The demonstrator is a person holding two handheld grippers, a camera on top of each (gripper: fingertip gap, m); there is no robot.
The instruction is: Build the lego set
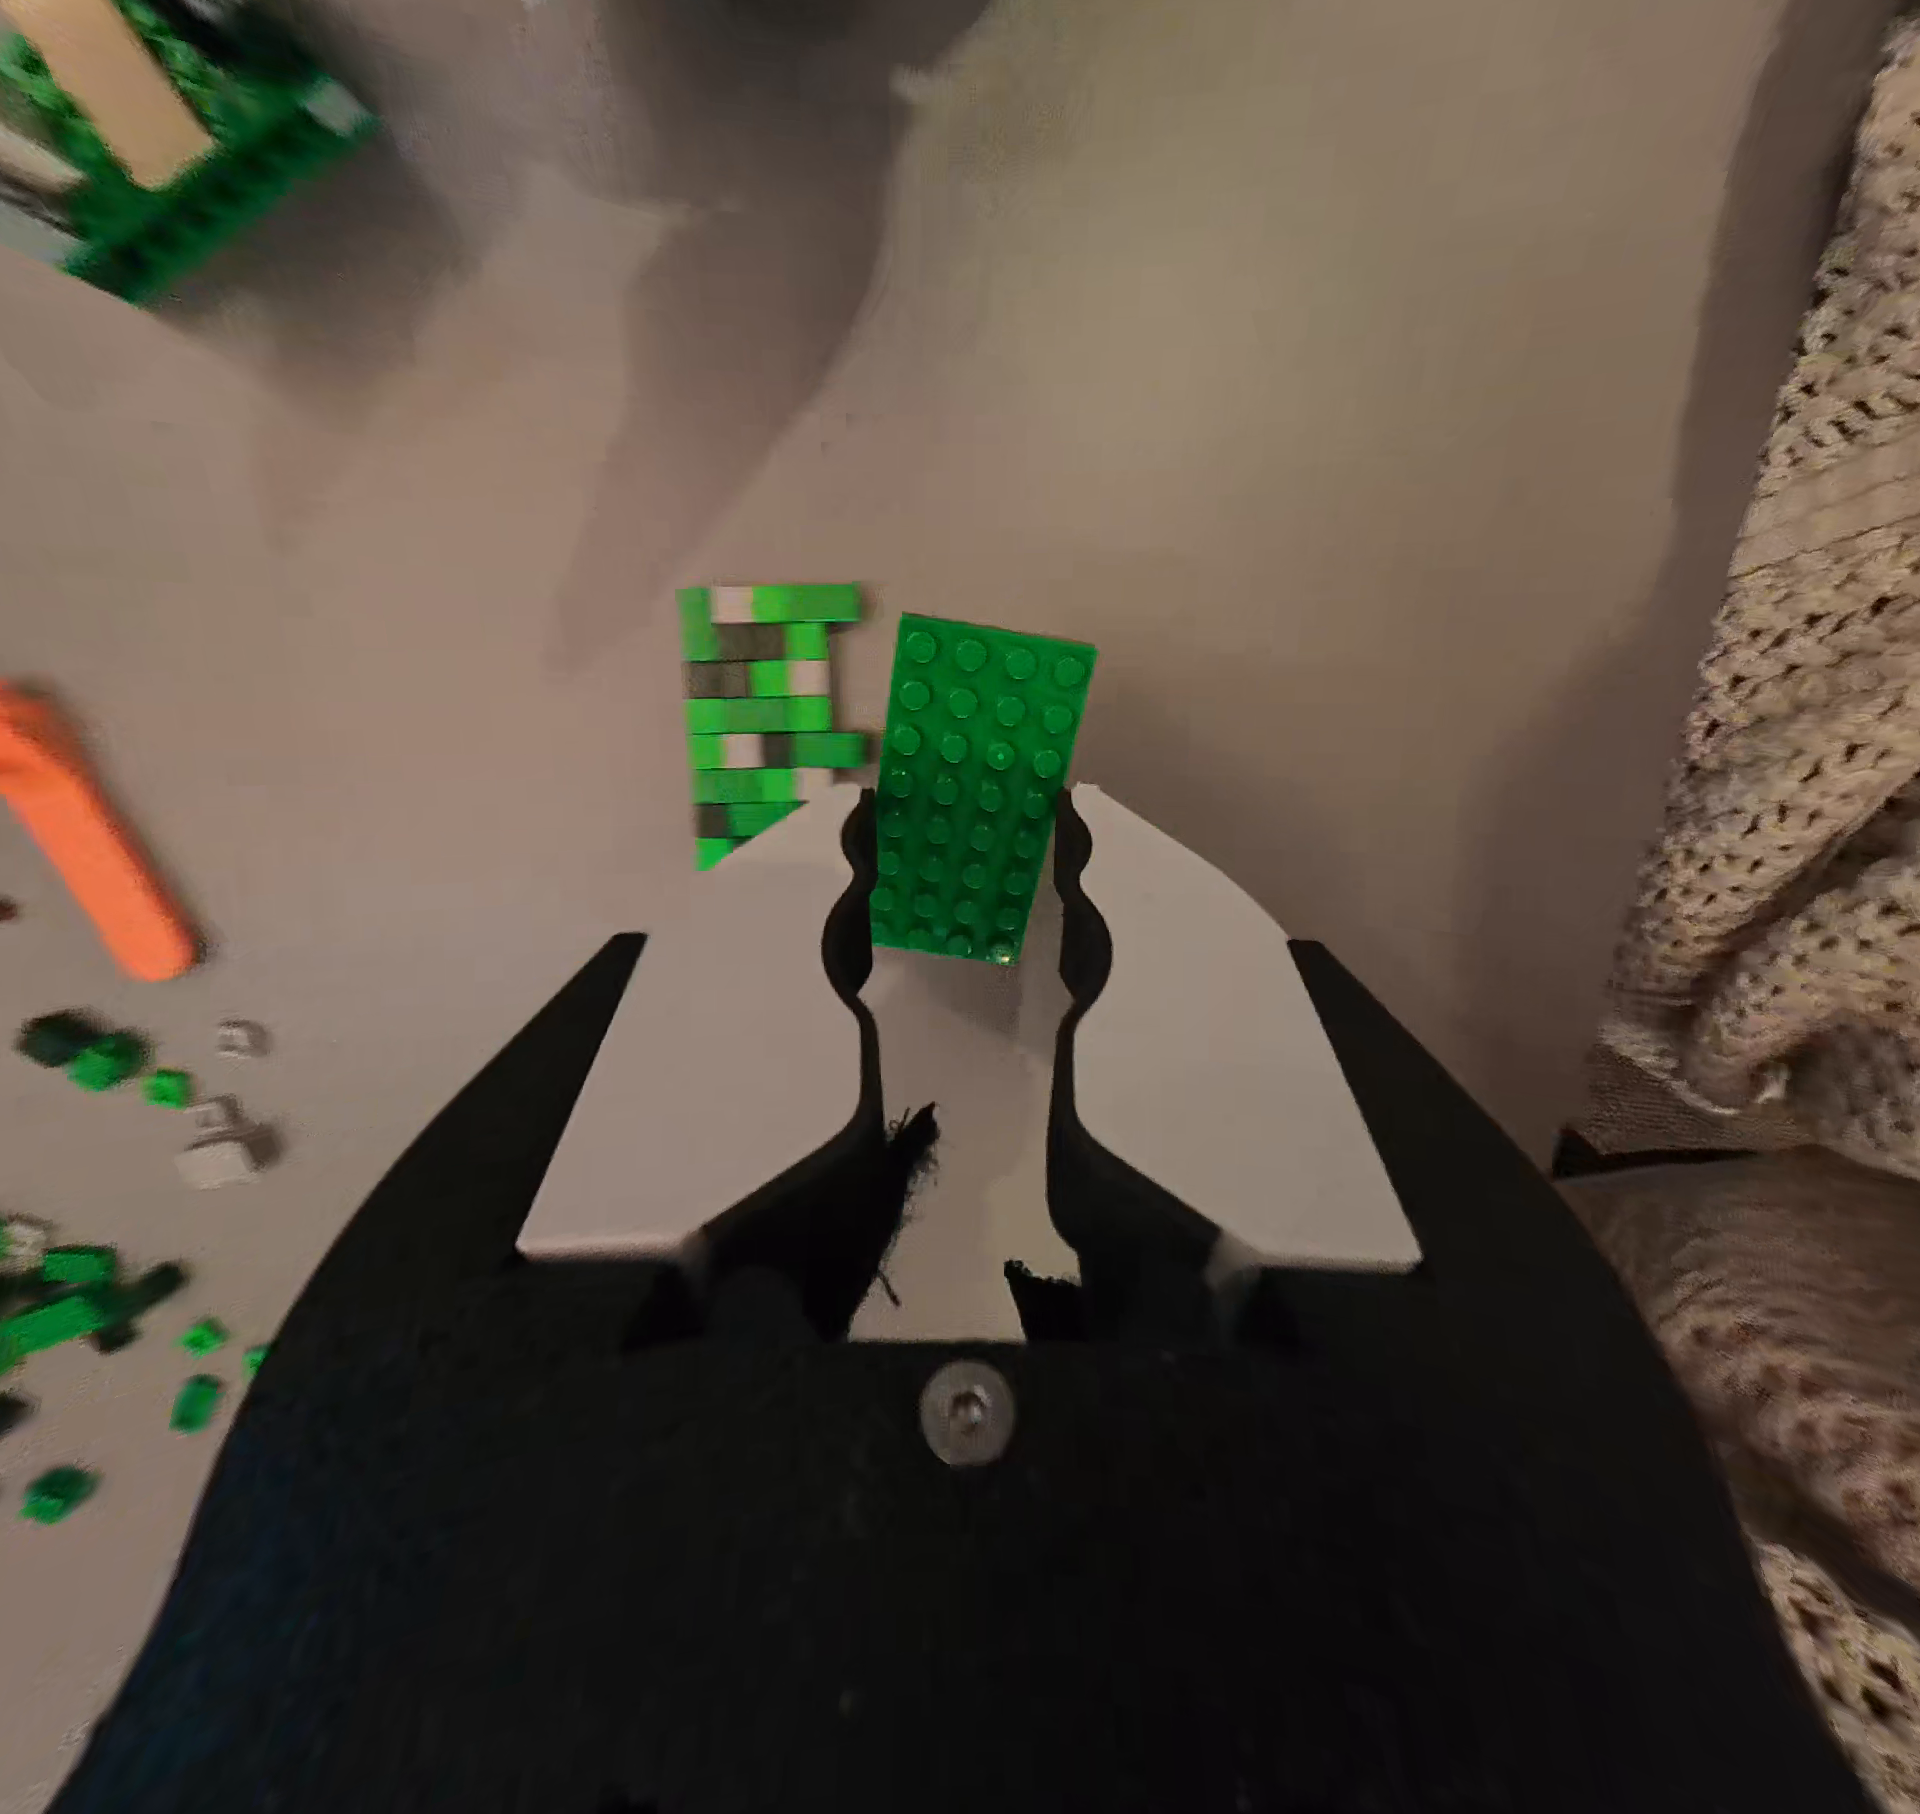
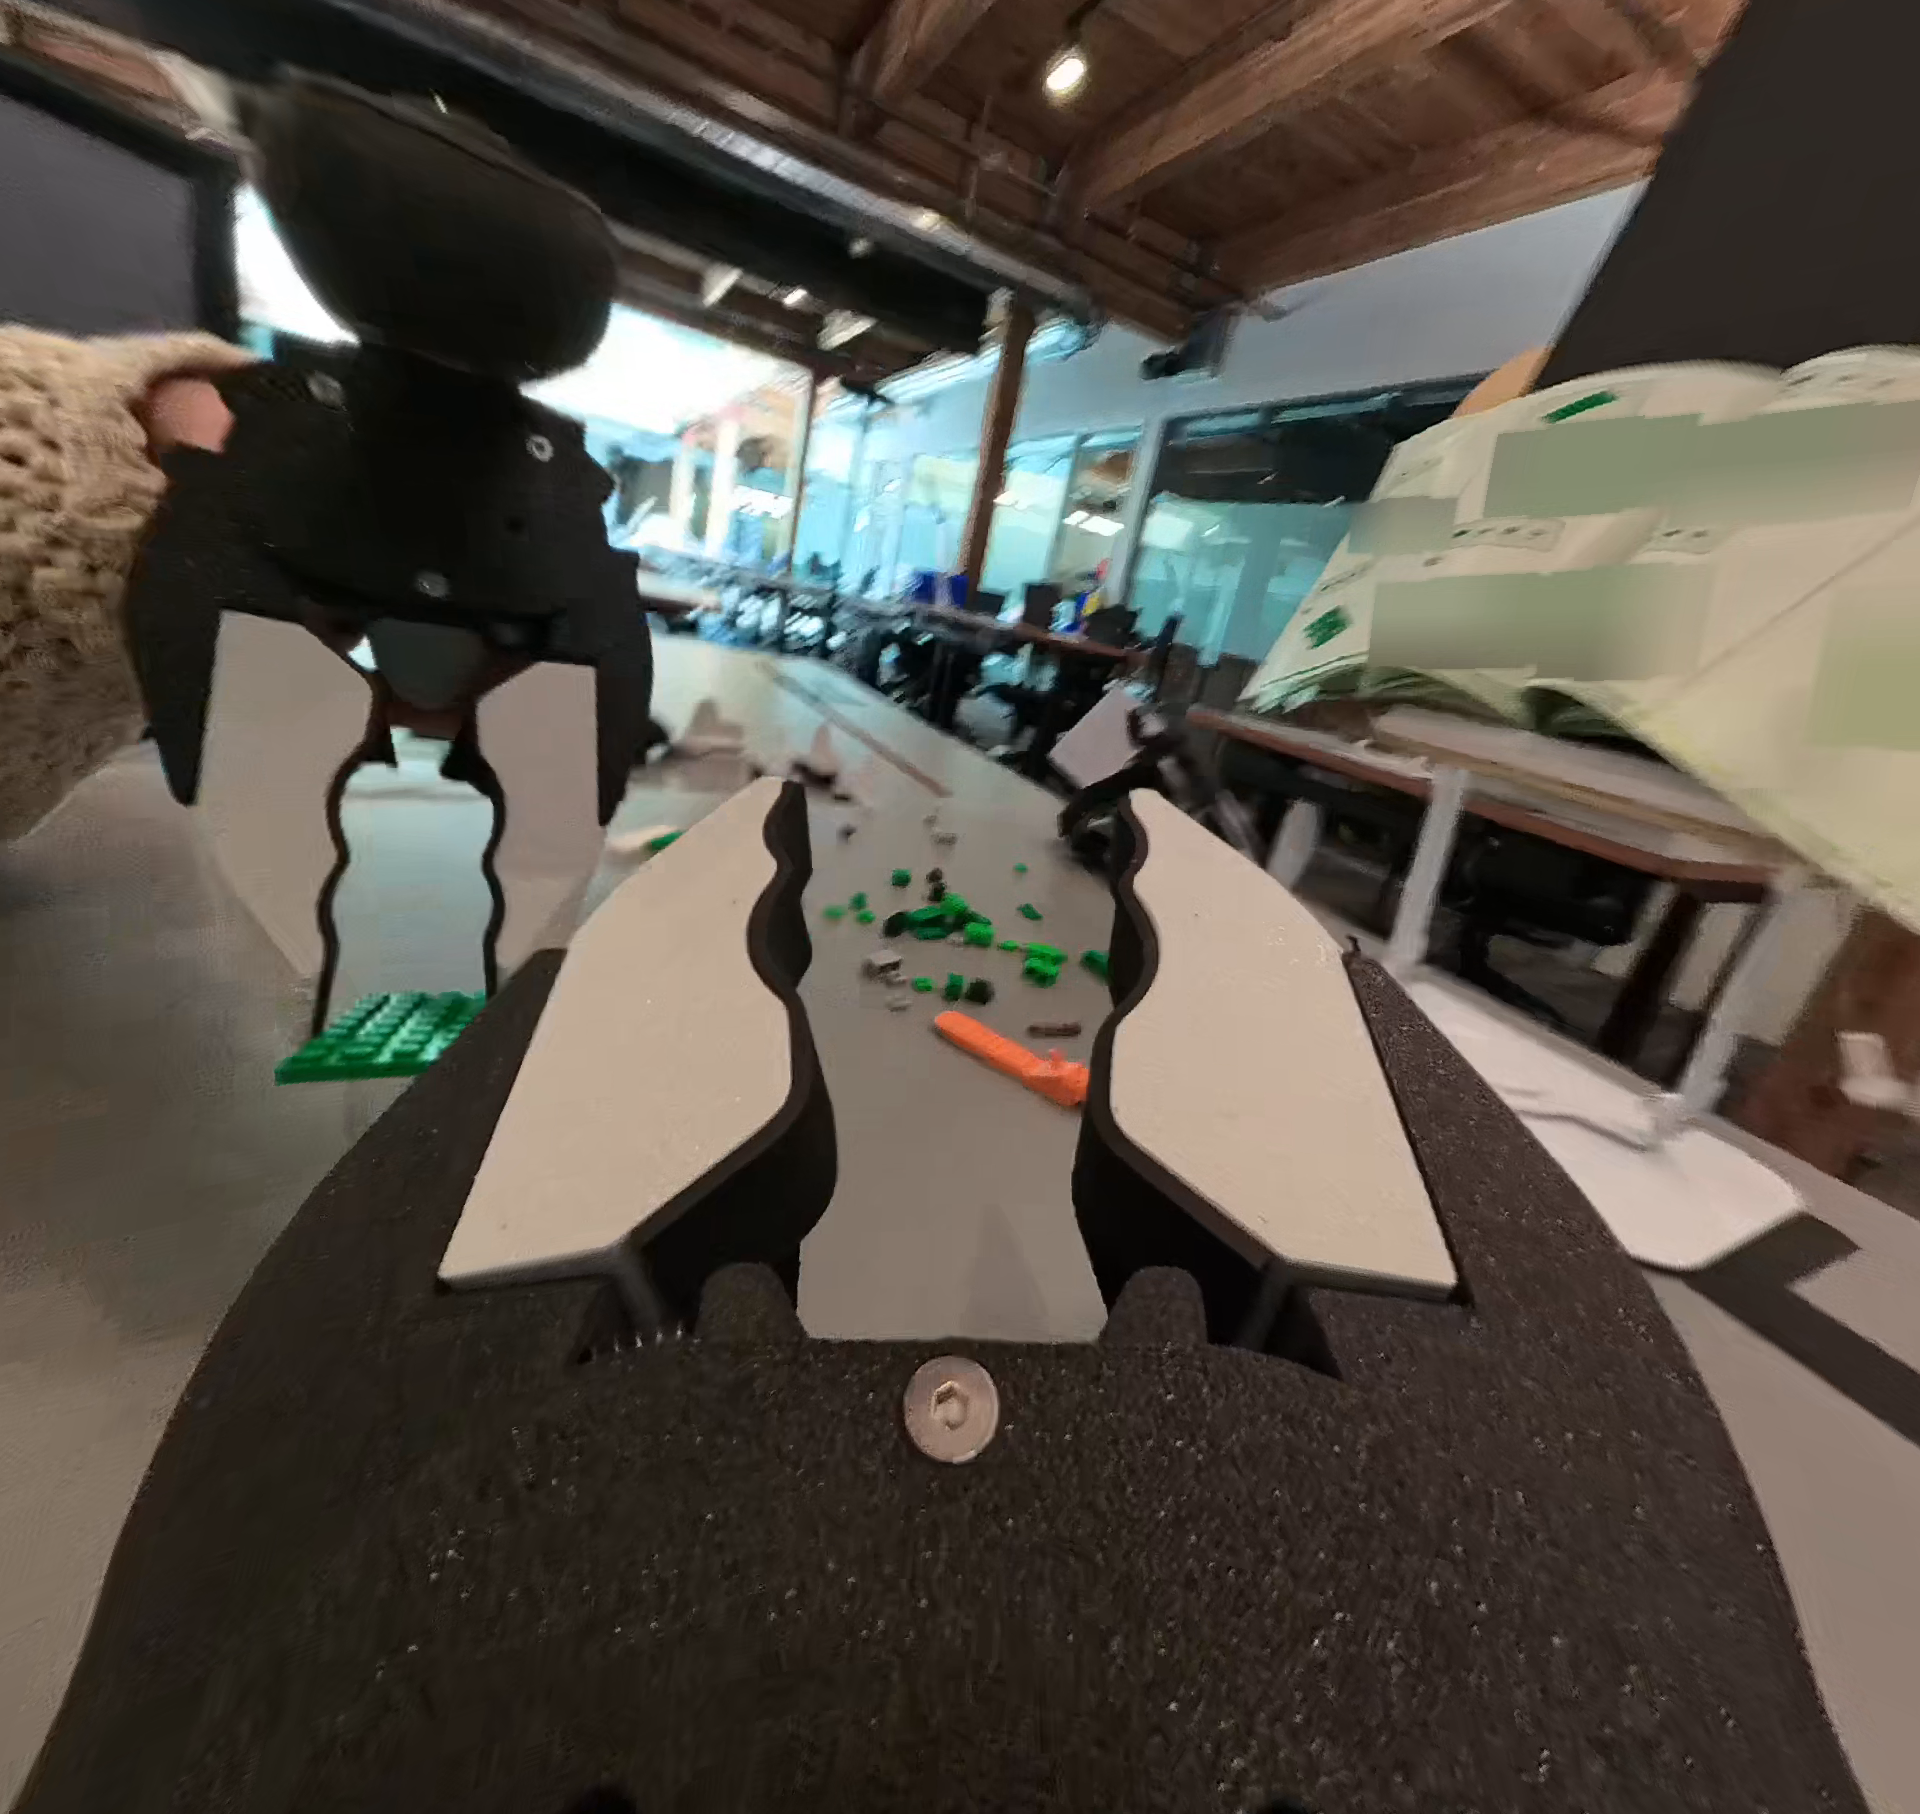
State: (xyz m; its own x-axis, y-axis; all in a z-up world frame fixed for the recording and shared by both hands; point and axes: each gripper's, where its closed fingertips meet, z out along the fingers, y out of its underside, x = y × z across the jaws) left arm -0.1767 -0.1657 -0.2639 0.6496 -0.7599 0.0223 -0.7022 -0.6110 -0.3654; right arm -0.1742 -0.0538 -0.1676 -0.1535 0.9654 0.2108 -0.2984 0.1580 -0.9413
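Observation:
My left gripper (image 1: 964, 806) is shut on a bright green studded plate (image 1: 977, 777), held by its long edges above the grey table. In the right wrist view the same gripper (image 2: 405, 995) hangs at the left, pointing down with the plate (image 2: 379, 1035) at its tips. A flat panel of green, grey and white bricks (image 1: 767, 715) lies on the table just left of the held plate. My right gripper (image 2: 961, 808) is open and empty, low over the table, pointing at a scatter of small green bricks (image 2: 961, 928).
An orange brick separator (image 1: 88, 829) lies at the left, and it shows in the right wrist view (image 2: 1013, 1058). Loose green and grey pieces (image 1: 94, 1286) lie at the lower left. A blurred green built piece (image 1: 177, 102) is at the top left. An open instruction booklet (image 2: 1621, 559) stands at the right. A knitted sleeve (image 1: 1787, 829) is along the right edge.

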